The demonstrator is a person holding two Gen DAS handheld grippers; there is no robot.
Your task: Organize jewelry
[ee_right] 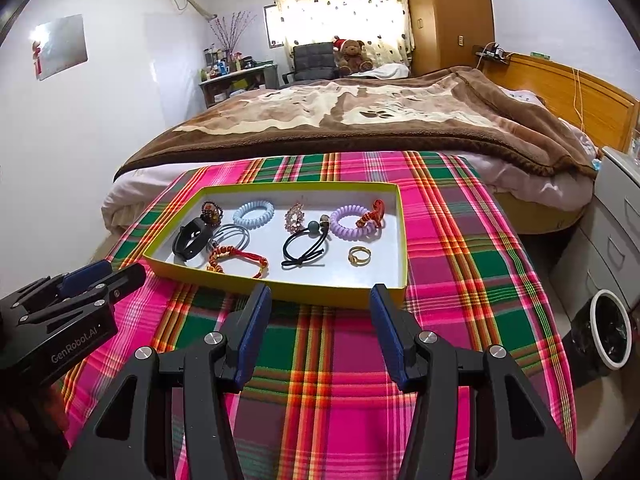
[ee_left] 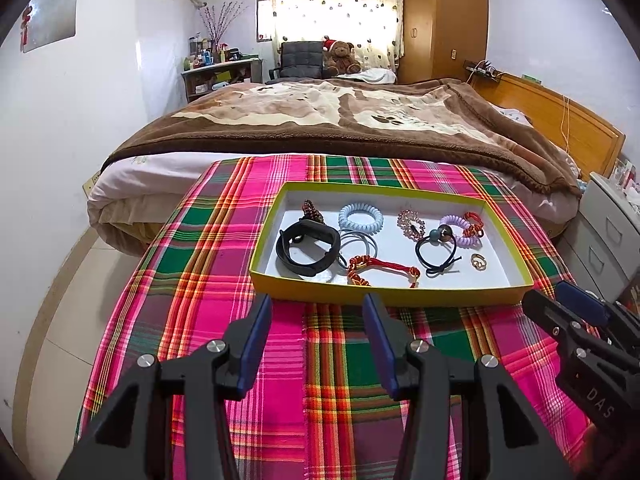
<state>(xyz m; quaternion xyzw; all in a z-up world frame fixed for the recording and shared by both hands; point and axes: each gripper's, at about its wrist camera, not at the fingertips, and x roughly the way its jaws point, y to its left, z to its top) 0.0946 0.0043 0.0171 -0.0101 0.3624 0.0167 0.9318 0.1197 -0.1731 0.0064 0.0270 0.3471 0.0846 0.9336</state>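
Tray point(ee_left: 400, 294), plaid cloth point(ee_left: 280, 360), near bed: all jewelry inside — watch band point(ee_left: 308, 250) at left end, ring point(ee_right: 359, 256) near right end, bracelets and hair ties between. Seemingly none lies outside. Left gripper point(ee_left: 316, 312) and right gripper point(ee_right: 320, 304): spread wide, empty, before near edge.

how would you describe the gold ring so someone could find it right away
On the plaid cloth sits a yellow-rimmed tray. The gold ring lies alone near its front right corner, right of the black hair tie. It is the only small metal piece.
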